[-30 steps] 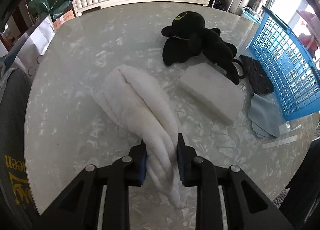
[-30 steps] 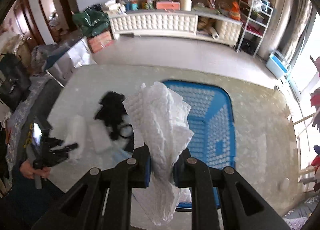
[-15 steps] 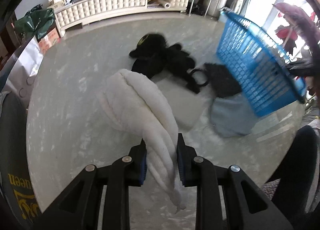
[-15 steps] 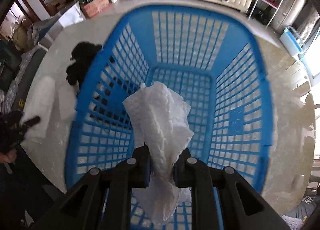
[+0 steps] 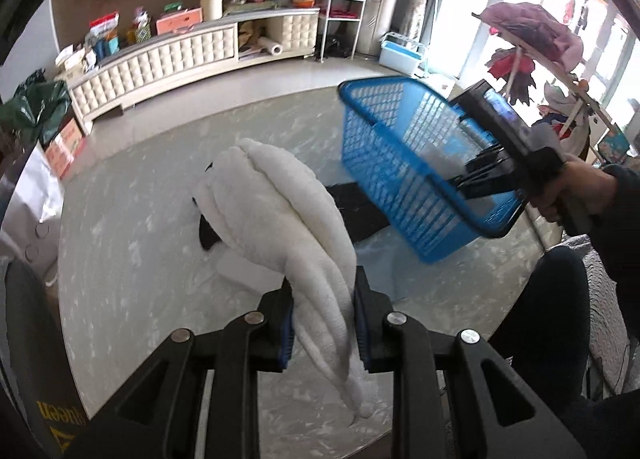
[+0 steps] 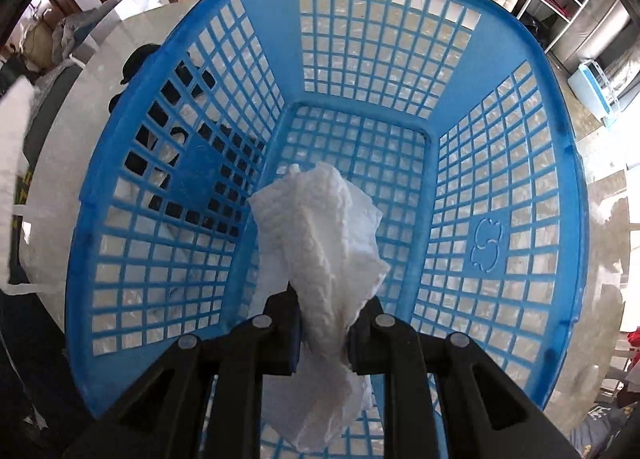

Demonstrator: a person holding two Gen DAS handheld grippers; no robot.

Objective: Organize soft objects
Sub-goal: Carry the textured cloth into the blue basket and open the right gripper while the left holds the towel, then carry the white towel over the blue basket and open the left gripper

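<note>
My left gripper (image 5: 323, 299) is shut on a rolled white towel (image 5: 280, 195), which hangs lifted above the marble table (image 5: 132, 235). The blue lattice basket (image 5: 384, 163) stands to its right. Inside that basket, pointing straight down, my right gripper (image 6: 323, 313) is shut on a crumpled white paper towel (image 6: 324, 231); its free end hangs just over the basket floor (image 6: 356, 155). In the left wrist view a person's hand (image 5: 568, 187) holds the right gripper inside the basket. The black plush toy (image 6: 160, 107) shows through the basket's left wall, mostly hidden.
Under the lifted towel lie a white sponge block (image 5: 244, 267), a dark cloth (image 5: 356, 211) and a pale blue cloth (image 5: 380, 259). A cream cabinet (image 5: 168, 59) and a shelf rack (image 5: 344, 7) stand behind the table. The table edge runs near the person's leg (image 5: 548, 311).
The left gripper has lifted the white towel off the table and swung toward the basket. The right gripper has sunk with the paper towel from above the basket down into it.
</note>
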